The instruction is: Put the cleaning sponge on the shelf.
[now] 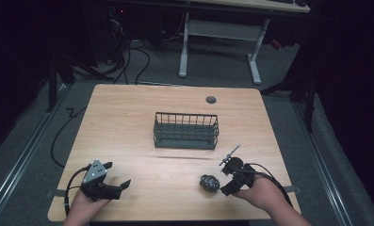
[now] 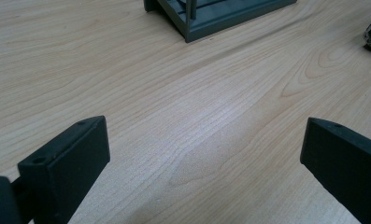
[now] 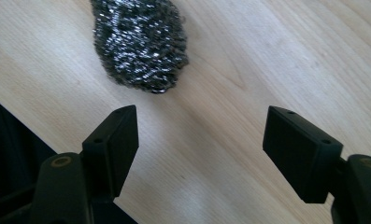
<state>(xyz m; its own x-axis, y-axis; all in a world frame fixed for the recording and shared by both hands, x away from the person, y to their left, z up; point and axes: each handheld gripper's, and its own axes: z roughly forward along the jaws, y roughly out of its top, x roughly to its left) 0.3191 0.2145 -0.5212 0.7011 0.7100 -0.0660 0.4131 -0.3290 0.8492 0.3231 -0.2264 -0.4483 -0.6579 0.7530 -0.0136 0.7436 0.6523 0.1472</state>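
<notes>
Scourer (image 3: 139,44): a wad of steel wool, lying on the table (image 1: 142,117) near its front edge, right of centre, well short of the wire basket (image 1: 186,130) that stands in the middle. In the high view it sits just to the left of our right gripper (image 1: 228,186), apart from it and touched by nothing.

From the right gripper view, the scourer lies ahead of the jaws and off toward the left one, not centred in the gap. Its long axis runs roughly along our line of sight, away from the fingers, so the narrower width faces the opening. Our right jaws stand wide apart with only bare wood between them.

Our left gripper (image 1: 113,184) rests well away at the front left, jaws likewise spread over bare table, with a corner of the basket and the scourer's edge far off in its view.

We judge the right hand the nearer by far; to take the scourer it would need to shift toward its left jaw's side and push forward until the wad sits between the pads.
</notes>
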